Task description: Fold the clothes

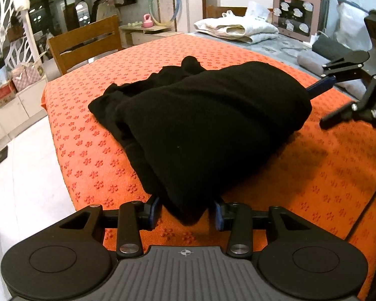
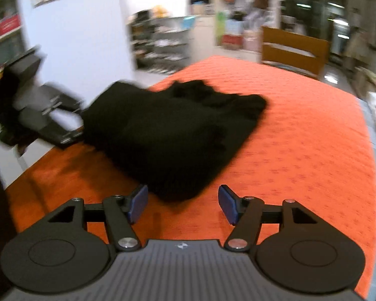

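Observation:
A black garment (image 1: 203,115) lies folded into a thick bundle on the orange flower-patterned cloth (image 1: 313,175). My left gripper (image 1: 187,212) is open at the bundle's near corner, which sits between its two blue-padded fingers. My right gripper (image 2: 183,203) is open with nothing between its fingers, just short of the garment (image 2: 168,130). In the left wrist view the right gripper (image 1: 324,102) stands at the bundle's right edge, one blue finger close to the fabric. The right wrist view is blurred and shows the left gripper (image 2: 72,128) at the bundle's left side.
A pile of folded white clothes (image 1: 235,27) and a pink box (image 1: 298,10) sit at the far end of the table. A wooden chair (image 1: 87,42) stands behind the far left corner. The table's left edge (image 1: 55,135) drops to white floor.

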A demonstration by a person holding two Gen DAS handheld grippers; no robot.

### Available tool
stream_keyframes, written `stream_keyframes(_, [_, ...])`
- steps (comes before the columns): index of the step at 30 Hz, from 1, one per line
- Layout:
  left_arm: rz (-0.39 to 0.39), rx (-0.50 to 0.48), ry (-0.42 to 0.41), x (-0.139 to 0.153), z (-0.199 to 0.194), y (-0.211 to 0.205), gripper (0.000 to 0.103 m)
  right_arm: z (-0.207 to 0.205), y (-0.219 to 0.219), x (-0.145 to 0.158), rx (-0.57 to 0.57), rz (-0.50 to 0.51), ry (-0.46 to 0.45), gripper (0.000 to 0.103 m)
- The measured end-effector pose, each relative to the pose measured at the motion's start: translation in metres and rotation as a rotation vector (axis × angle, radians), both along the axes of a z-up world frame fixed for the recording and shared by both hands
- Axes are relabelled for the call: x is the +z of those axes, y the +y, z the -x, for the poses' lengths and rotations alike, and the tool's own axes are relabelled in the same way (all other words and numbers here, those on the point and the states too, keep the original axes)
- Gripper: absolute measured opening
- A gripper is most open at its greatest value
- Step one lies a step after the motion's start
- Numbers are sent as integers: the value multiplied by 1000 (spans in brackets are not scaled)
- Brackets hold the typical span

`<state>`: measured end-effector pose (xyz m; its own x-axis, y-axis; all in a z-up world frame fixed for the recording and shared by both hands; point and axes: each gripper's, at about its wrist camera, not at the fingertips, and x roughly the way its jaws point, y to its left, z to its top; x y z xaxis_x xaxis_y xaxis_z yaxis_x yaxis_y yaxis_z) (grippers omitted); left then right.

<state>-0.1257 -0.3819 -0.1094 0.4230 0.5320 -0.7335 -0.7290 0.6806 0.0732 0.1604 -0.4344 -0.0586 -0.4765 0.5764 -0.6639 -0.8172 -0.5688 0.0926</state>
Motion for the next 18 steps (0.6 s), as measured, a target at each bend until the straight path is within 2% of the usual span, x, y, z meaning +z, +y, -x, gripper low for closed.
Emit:
stream_keyframes(4, [-14, -25, 28, -1, -4, 0, 47, 12, 11, 0, 9, 9, -16, 66])
stream_keyframes(5, [-13, -30, 31, 0, -4, 1, 45, 15, 14, 0, 12, 12, -20, 56])
stream_keyframes(6, [-13, -34, 33, 1, -5, 2, 41, 17, 16, 0, 14, 14, -25, 38])
stream_keyframes(7, [-15, -34, 26, 4, -4, 2, 36, 20, 19, 0, 17, 16, -29, 38])
stream_keyframes(9, [-20, -33, 9, 10, -3, 0, 32, 26, 25, 1, 21, 21, -37, 31])
stream_keyframes(15, [34, -78, -33, 29, 2, -23, 30, 23, 15, 19, 37, 84, -21, 29])
stream_keyframes(18, [100, -107, -56, 37, 8, -42, 30, 21, -4, 29, 63, 155, -10, 29])
